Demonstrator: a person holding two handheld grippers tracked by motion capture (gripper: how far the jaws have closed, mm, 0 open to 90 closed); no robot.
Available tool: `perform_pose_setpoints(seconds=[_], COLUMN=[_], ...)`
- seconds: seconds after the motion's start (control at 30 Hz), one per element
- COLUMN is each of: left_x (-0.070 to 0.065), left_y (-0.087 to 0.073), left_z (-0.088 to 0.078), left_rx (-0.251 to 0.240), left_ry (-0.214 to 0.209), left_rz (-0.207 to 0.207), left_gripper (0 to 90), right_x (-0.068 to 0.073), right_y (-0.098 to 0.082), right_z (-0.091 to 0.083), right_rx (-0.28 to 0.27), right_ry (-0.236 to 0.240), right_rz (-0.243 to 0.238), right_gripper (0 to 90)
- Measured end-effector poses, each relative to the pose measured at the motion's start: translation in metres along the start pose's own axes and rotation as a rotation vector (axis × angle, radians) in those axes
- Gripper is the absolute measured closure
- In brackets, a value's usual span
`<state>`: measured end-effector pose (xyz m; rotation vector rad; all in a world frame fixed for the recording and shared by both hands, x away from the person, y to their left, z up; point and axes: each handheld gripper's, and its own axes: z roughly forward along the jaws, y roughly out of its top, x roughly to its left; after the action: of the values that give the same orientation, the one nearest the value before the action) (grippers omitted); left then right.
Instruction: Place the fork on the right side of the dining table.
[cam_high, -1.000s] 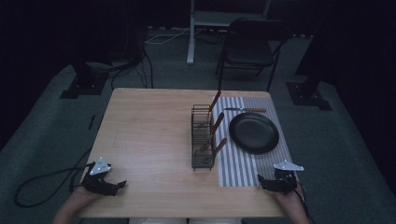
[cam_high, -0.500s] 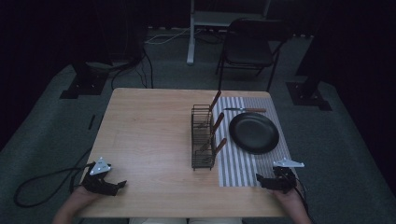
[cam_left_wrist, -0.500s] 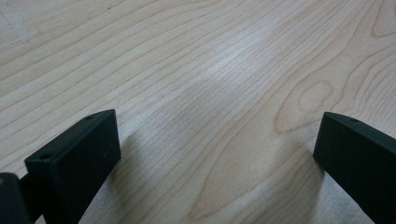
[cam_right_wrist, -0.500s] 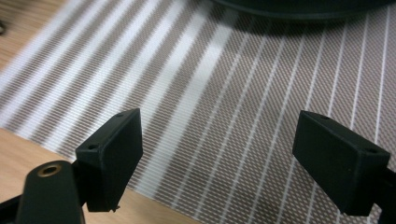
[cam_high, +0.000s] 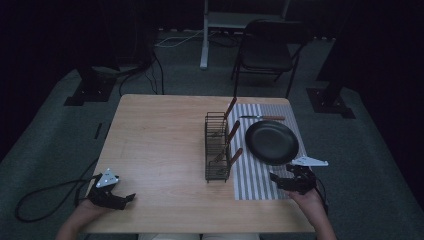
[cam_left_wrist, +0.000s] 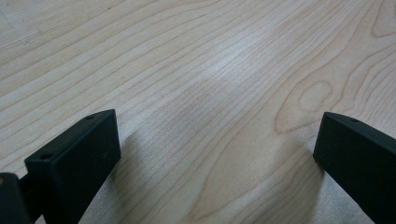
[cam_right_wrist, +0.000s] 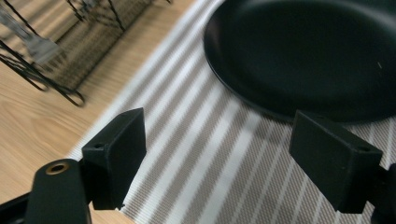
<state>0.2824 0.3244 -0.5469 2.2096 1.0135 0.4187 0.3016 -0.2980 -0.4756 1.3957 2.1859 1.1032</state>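
Nothing started yet: left gripper at table 7 o'clock & right gripper at 5 o'clock by black plate, both w/ jaws wide, empty; utensils sit in wire rack.

Left claw and right claw agape

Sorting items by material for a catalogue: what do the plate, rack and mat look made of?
Plate: matte black, smooth with a soft sheen, perhaps ceramic or coated metal. Rack: thin dark wire, likely metal. Mat: woven fabric, ribbed texture in beige and white stripes.
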Motion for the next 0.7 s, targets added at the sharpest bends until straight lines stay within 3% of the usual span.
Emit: perform_pose_setpoints(seconds=[0.7], left_x=[0.000], left_y=[0.000], left_z=[0.000], left_rx=[0.000], left_ry=[0.000], left_rz=[0.000], left_gripper=[0.5], right_x=[0.025], right_y=[0.066], right_z=[0.002], right_rx=[-0.076], right_ry=[0.072], right_rz=[-0.085], right_gripper=[20.8])
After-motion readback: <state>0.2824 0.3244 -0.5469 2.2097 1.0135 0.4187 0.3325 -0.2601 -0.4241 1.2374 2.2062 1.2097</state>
